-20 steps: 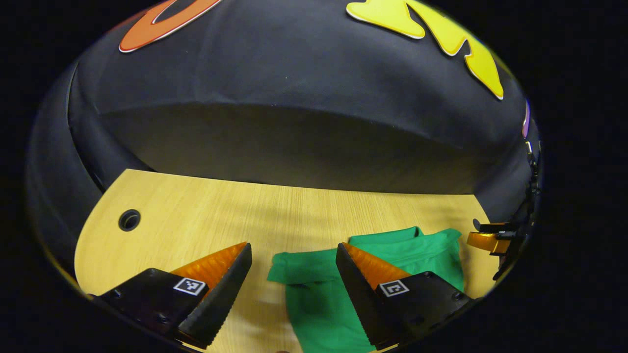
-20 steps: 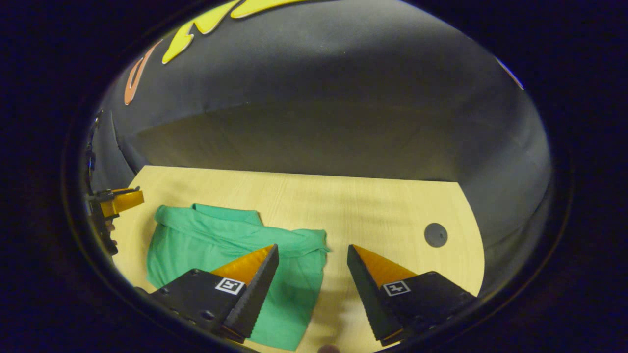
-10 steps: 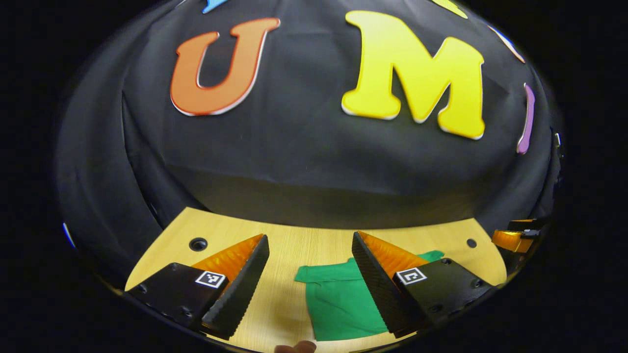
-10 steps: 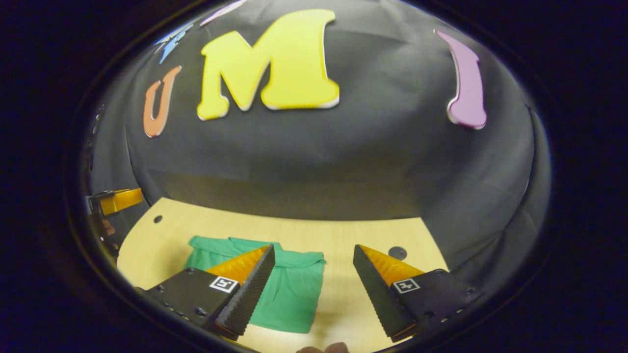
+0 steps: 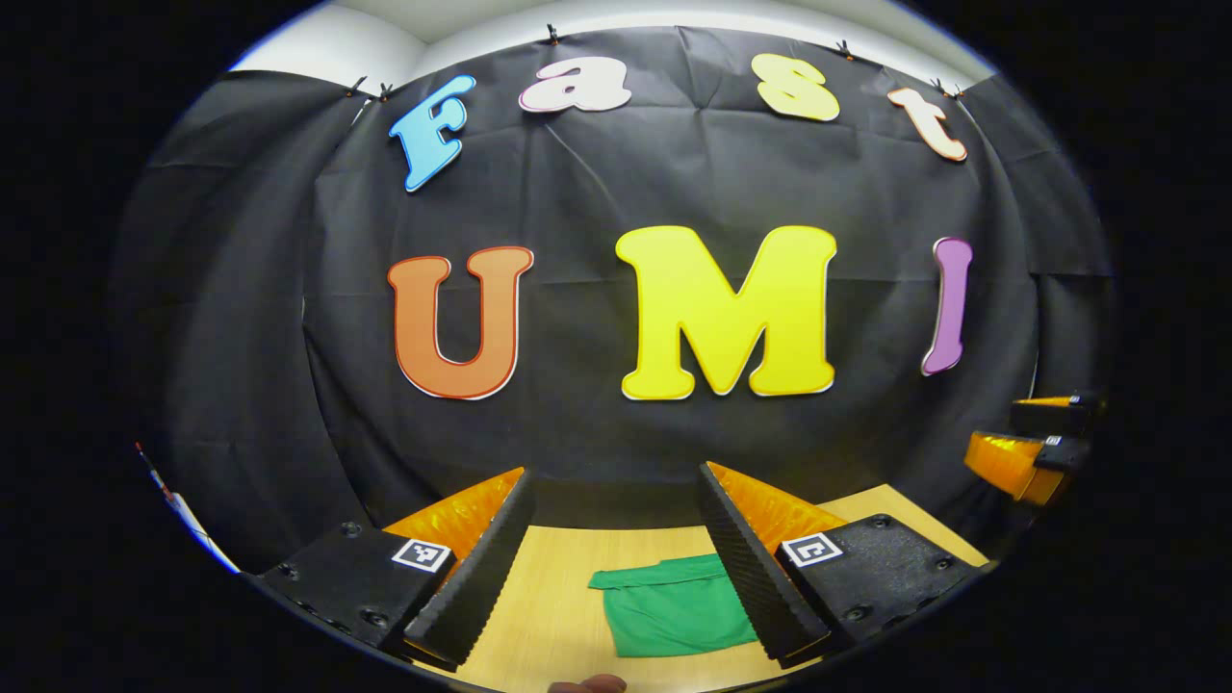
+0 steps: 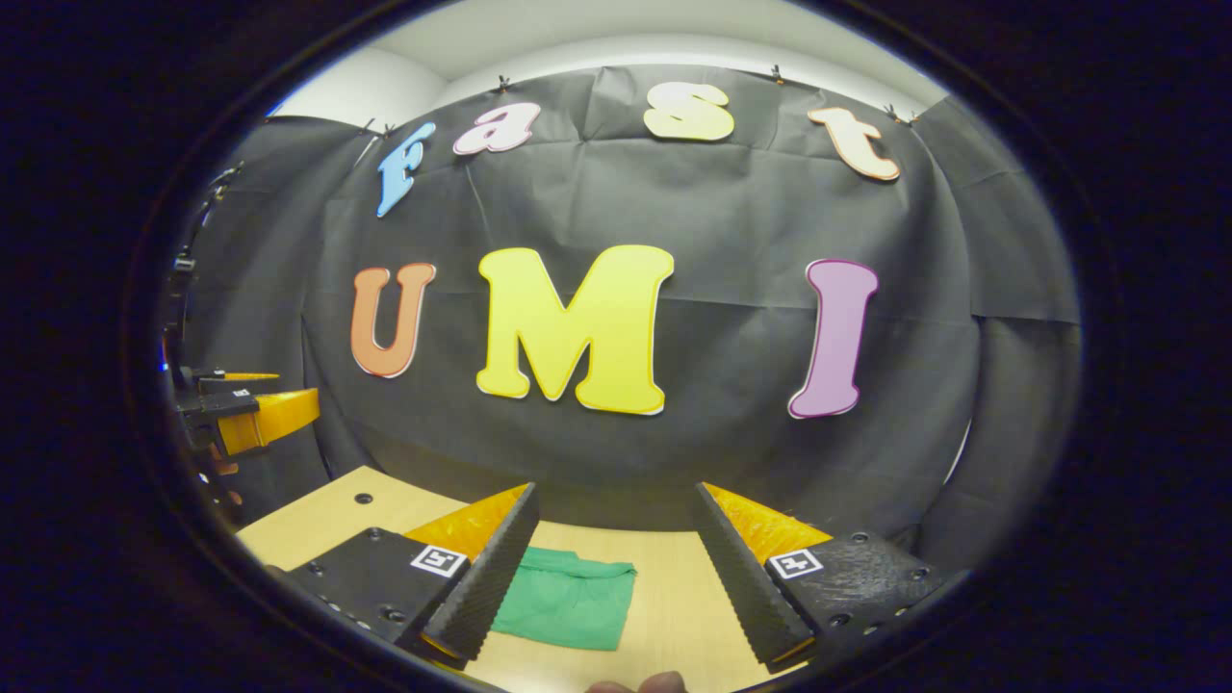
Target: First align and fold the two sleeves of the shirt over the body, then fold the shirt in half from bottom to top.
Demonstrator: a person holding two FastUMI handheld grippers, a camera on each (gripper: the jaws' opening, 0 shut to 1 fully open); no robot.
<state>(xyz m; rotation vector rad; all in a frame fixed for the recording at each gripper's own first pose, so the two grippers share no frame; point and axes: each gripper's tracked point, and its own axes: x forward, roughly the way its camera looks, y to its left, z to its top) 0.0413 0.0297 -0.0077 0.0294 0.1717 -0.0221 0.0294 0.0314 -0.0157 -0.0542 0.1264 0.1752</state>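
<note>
The green shirt (image 5: pixel 674 611) lies folded into a small flat packet on the wooden table (image 5: pixel 549 597). In the left gripper view my left gripper (image 5: pixel 616 486) is open and empty, held well above and back from the shirt. The right gripper view shows the same shirt (image 6: pixel 568 597) low in the middle, partly behind one finger (image 6: pixel 486 577). My right gripper (image 6: pixel 616 496) is open too, with nothing between its fingers. Each gripper shows at the edge of the other's view: the right gripper (image 5: pixel 1025 452) and the left gripper (image 6: pixel 250 409).
The table (image 6: pixel 318 515) has a small round hole (image 6: pixel 363 499) near its far left corner in the right gripper view. The black cloth wall stands right behind the table. A fingertip (image 6: pixel 640 683) shows at the bottom edge.
Both grippers have risen and pulled back from the shirt, tilting up toward the wall. The shirt now looks smaller and lower in both views. Both grippers stayed open.
</note>
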